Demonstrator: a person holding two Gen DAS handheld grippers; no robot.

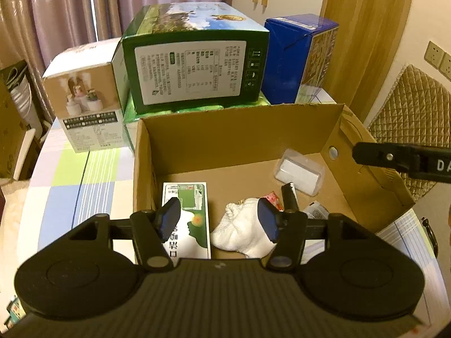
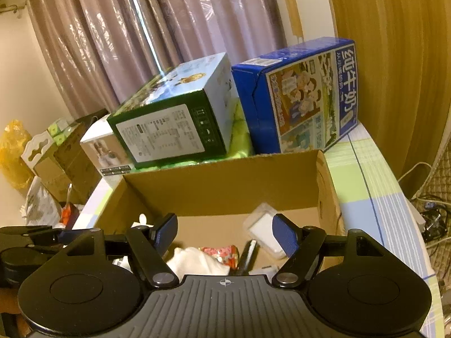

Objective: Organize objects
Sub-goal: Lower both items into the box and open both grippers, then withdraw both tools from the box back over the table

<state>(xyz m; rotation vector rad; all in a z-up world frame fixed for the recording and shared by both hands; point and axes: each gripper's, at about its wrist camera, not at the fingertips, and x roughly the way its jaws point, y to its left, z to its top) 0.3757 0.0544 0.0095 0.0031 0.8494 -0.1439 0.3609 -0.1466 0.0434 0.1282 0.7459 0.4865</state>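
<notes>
1. Left gripper (image 1: 218,219) is held over the near edge of the cardboard box (image 1: 234,129), jaws spread, nothing gripped.
2. Right gripper (image 2: 225,232) is held over the same near edge, jaws likewise spread and empty.
3. Inside the box: green-white packet (image 1: 194,197) at the left wall, white cloth (image 1: 239,231) near the middle, red wrapper (image 1: 273,198) just beside it, clear plastic case (image 1: 300,170) toward the right wall.
4. Beyond the far wall, a white carton (image 1: 84,93), green carton (image 1: 194,62) and blue carton (image 1: 298,59) are lined up on the checked tablecloth (image 1: 84,174).
</notes>
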